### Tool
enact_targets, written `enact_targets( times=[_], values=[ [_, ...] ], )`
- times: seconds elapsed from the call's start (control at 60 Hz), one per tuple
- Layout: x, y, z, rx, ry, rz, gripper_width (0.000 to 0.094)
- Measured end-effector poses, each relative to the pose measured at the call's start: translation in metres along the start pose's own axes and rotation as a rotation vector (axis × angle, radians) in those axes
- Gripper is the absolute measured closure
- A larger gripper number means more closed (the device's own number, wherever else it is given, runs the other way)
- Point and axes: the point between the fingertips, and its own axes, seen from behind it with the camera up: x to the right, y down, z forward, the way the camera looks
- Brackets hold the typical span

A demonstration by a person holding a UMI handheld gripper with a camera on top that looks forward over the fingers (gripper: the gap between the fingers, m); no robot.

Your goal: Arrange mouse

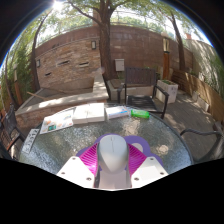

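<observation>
Outdoor courtyard setting: a brick wall (85,55) fills the middle of the frame, with a tree trunk (103,35) rising at upper centre and paving beyond. In the lower half lies the bench (50,150), a round, patterned glass-like top.

Task item: the mouse (113,153), pale grey or white, sits at lower centre of the frame, lengthwise between the two fingers of the tongs (113,165). The purple pads (91,157) flank it closely on both sides. Whether both pads actually press on the shell cannot be confirmed; no clear gap shows on either side, yet the mouse may equally be resting on the bench. The state of the tongs is therefore recorded as undetermined.

Other items: along the far edge of the bench, from centre left to centre, lie several flat box-like packs (72,117), and a small green object (140,114) sits at centre right. Their identity is too small to establish. A chair or similar dark frame (140,98) stands beyond them.

Assessment: the mouse is aligned with the fingers' axis, which suits a side grip on its narrower width and keeps it from twisting. The open area of bench just ahead of the mouse is judged the probable placing zone, clear of the packs at the far edge.
</observation>
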Motion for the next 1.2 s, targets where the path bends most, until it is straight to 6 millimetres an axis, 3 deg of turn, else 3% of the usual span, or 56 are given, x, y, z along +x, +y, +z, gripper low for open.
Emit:
enact_targets(
  times=[0.1,0.217,0.317,0.333,0.433,0.45,0.65,0.75,0.867,1.0,1.2],
  values=[
    [0.013,0.036,0.021,-0.068,-0.011,-0.002,0.0509],
    [0.014,0.055,0.023,-0.127,-0.037,-0.008,0.0404],
    [0.014,0.048,0.009,-0.112,-0.034,-0.034,0.0066],
    [0.020,0.035,0.000,-0.112,-0.034,-0.041,0.0074],
    [0.015,0.026,-0.030,-0.073,-0.016,-0.061,0.0073],
    [0.018,0.015,-0.041,-0.069,-0.015,-0.066,0.0075],
    [0.003,-0.001,-0.146,0.000,0.013,-0.092,0.0084],
    [-0.004,0.006,-0.200,0.024,0.034,-0.109,0.0082],
    [-0.013,0.022,-0.249,0.028,0.044,-0.118,0.0088],
    [-0.020,0.033,-0.290,0.045,0.049,-0.134,0.0091],
    [-0.022,0.038,-0.318,0.054,0.057,-0.128,0.0089]
  ],
)
